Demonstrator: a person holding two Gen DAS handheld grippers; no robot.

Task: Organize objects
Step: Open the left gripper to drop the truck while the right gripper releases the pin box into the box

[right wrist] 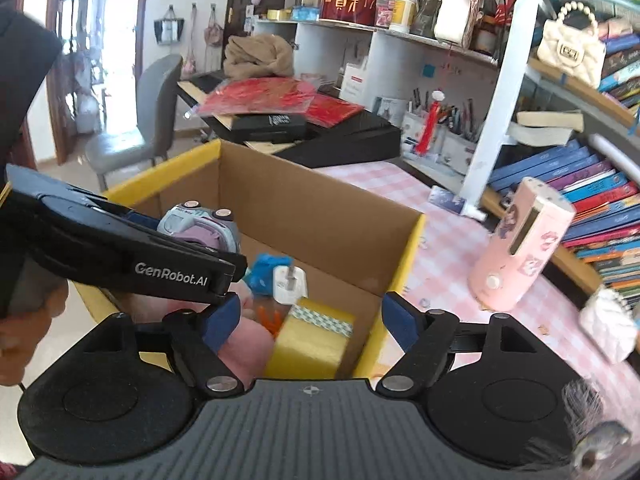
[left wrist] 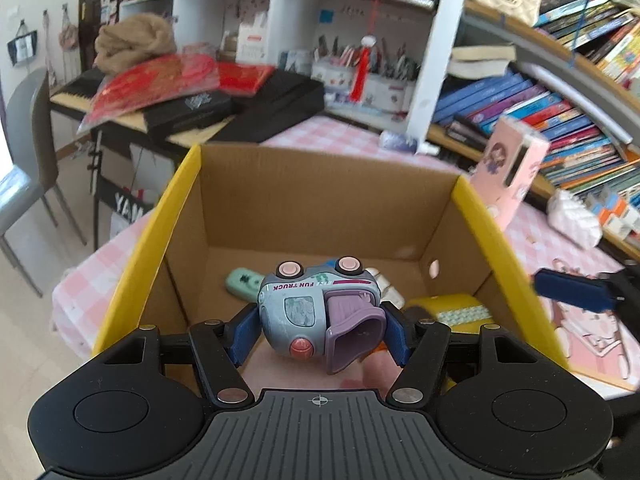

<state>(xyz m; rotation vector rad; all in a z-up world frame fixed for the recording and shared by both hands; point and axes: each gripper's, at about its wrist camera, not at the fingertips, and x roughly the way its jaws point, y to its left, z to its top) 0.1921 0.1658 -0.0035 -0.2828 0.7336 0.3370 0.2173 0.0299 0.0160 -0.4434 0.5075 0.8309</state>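
Brown cardboard box (left wrist: pixel 320 200) with yellow rims holds several items. In the left wrist view, the left gripper (left wrist: pixel 320 330), angled downward, clamps one blue-grey toy truck (left wrist: pixel 316 308) above the box. In the right wrist view, the right gripper (right wrist: pixel 310 318) stands wide, empty, over one yellow tape roll (right wrist: pixel 310 340); one pink bottle (right wrist: pixel 520 244) stands right.

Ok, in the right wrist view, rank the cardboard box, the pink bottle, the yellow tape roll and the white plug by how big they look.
1. cardboard box
2. pink bottle and yellow tape roll: look about alike, and the roll sits nearer the camera, so no ranking between them
3. white plug
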